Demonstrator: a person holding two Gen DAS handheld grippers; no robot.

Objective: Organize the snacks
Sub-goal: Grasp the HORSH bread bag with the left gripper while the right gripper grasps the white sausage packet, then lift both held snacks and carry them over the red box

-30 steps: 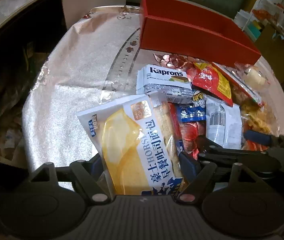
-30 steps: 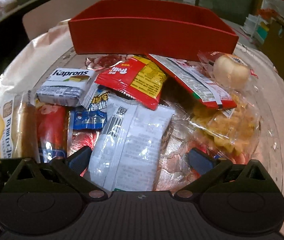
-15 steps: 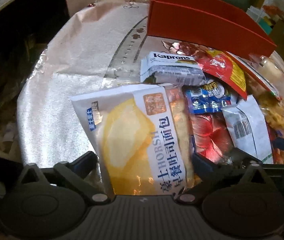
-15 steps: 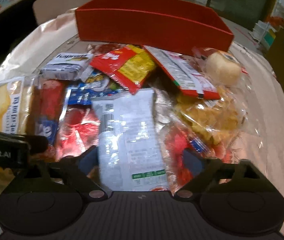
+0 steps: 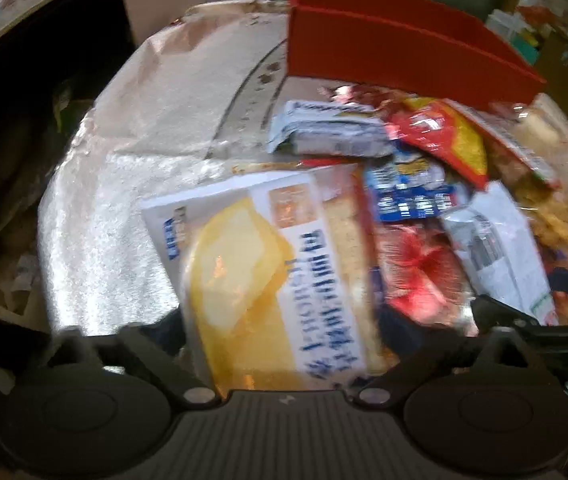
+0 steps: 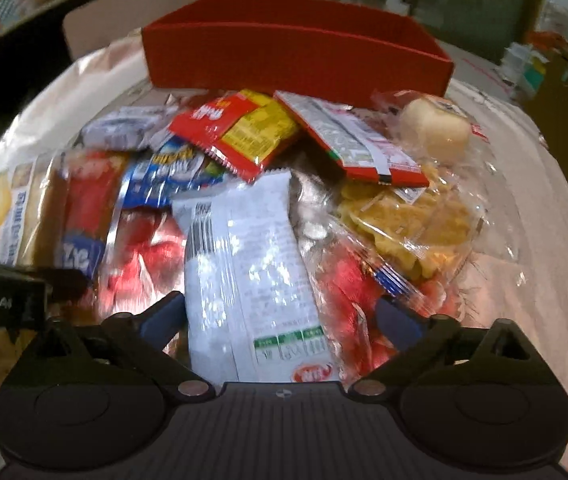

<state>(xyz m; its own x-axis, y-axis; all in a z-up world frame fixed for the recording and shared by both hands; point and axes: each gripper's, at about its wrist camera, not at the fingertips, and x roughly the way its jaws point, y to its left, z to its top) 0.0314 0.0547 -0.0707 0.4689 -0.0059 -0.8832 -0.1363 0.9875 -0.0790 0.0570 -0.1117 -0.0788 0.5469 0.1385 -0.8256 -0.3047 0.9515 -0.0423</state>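
Okay, one round desk (image 5: 132,168) under a shiny pinkish cloth, dark cluttered room around it, shelves at far right, blurred. One red box (image 6: 296,48) sits open-topped at the far side of the desk, nothing visible inside. The snacks lie heaped just in front of it, overlapping.

Count, big to small: one yellow-and-white bread bag (image 5: 268,280); one white packet (image 6: 248,276) with a barcode; one clear bag of yellow crisps (image 6: 408,224); one flat red-edged sachet (image 6: 348,140); one red-and-yellow pouch (image 6: 240,132); one grey-white wafer pack (image 5: 332,128); one blue-and-white wrapper (image 5: 408,196); one wrapped pale bun (image 6: 432,128). Red foil pieces underneath, count unclear.

Your left gripper (image 5: 284,328) has the bread bag between its jaws; they're closing, roughly half spread, pads seem to touch the bag's sides, blur leaves it uncertain. Your right gripper (image 6: 280,316) straddles the white packet, jaws wide but closing, pads not pressing yet.
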